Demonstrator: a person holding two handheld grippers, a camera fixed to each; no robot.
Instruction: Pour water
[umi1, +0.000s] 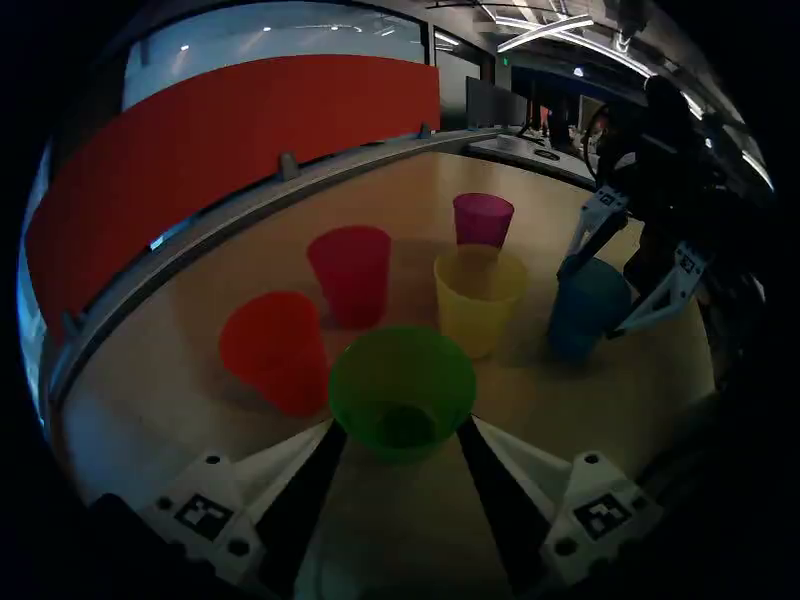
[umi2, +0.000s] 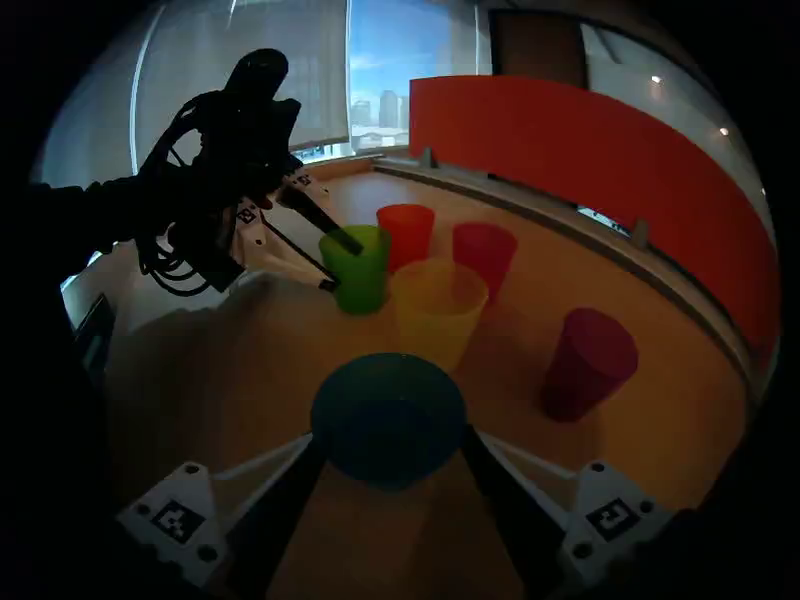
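A green cup (umi1: 402, 385) stands upright between the fingers of my left gripper (umi1: 400, 425), which is shut on its sides. My right gripper (umi2: 392, 437) is shut on a blue cup (umi2: 388, 415), also upright. In the left gripper view the blue cup (umi1: 587, 305) is at the right, with the right gripper (umi1: 588, 300) around it. From the right gripper view, the green cup (umi2: 355, 265) sits at the far left in the left gripper (umi2: 340, 265), held by a dark hand. I cannot tell whether either cup holds water.
A yellow cup (umi2: 437, 310) stands between the two held cups on the wooden table (umi2: 250, 360). Orange (umi1: 275, 350), red (umi1: 350, 272) and magenta (umi1: 482, 218) cups stand nearby. A red partition (umi1: 230, 140) lines the table's far edge.
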